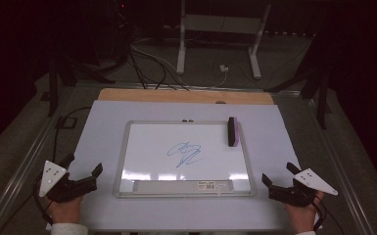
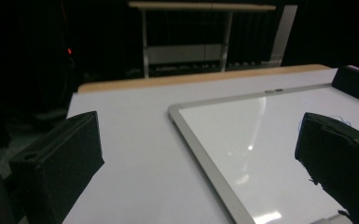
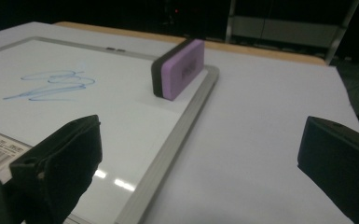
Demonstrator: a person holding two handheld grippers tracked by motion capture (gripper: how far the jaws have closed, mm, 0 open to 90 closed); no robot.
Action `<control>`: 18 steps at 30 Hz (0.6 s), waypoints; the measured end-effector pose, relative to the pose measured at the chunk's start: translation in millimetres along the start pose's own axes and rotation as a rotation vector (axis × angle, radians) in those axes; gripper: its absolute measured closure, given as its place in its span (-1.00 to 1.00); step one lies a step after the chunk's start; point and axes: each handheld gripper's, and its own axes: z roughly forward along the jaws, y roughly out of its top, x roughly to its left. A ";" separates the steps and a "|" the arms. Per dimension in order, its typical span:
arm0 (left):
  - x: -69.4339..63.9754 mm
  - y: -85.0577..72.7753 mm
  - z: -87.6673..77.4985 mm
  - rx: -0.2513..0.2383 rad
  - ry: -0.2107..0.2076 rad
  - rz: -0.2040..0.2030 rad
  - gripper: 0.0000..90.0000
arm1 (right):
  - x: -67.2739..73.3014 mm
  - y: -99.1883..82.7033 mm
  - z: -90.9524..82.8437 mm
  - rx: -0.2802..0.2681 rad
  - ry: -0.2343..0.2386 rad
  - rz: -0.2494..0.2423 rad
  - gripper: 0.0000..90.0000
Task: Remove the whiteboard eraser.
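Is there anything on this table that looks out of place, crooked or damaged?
Nothing stands out. The whiteboard lies flat and square on the table, with a blue scribble near its middle. The eraser stands on its edge by the board's right frame. Both grippers, left and right, are open and empty.

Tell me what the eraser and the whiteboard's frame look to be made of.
Eraser: a matte purple body, probably foam, on a black layer, likely felt. Whiteboard frame: silvery grey with a dull sheen, metal or metal-look plastic. The board surface is glossy, mirroring lights.
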 end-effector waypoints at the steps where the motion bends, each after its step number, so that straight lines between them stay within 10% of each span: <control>1: -1.5 0.3 -0.2 -0.006 0.002 -0.001 -0.97 | 1.1 0.1 -0.5 -0.001 -0.003 -0.004 -1.00; 18: -7.7 2.5 -3.3 0.007 0.020 -0.002 -0.99 | -0.4 8.1 -6.6 0.002 -0.026 0.040 -1.00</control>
